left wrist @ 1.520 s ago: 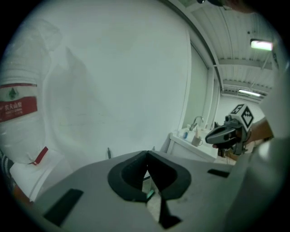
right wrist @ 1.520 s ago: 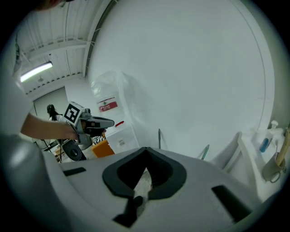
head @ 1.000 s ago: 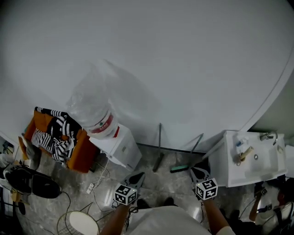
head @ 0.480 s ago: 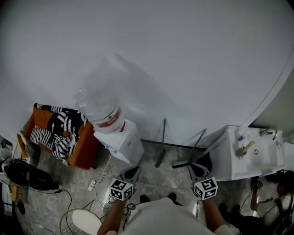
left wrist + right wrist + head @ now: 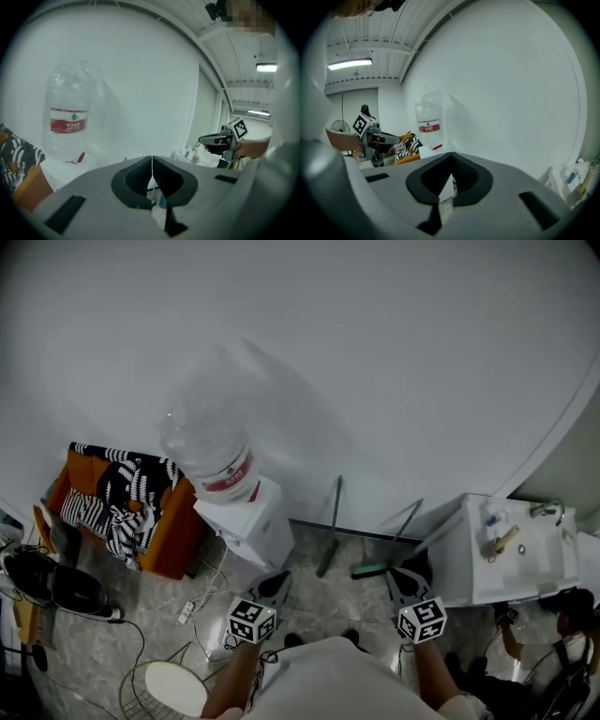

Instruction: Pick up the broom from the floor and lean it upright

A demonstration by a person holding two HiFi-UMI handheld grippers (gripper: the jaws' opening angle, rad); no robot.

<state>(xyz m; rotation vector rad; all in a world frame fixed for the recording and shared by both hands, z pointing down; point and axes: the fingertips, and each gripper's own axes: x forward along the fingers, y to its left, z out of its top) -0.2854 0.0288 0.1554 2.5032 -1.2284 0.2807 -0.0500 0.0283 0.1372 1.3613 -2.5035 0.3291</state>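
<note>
left tongs (image 5: 276, 583) shut, nothing in them. broom (image 5: 368, 571) already leans on the wall (image 5: 375, 381), green head on the floor. right tongs (image 5: 401, 577) shut, also empty. risk: handle sits tilted and the floor looks slick, so the head could slide out and drop it. vs a second ago: broom hasn't budged, jaws unchanged.

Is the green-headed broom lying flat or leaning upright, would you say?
Leaning upright: the green-headed broom rests its handle against the white wall.

Bare utility corner: water dispenser (image 5: 247, 524), sink (image 5: 472, 563).
</note>
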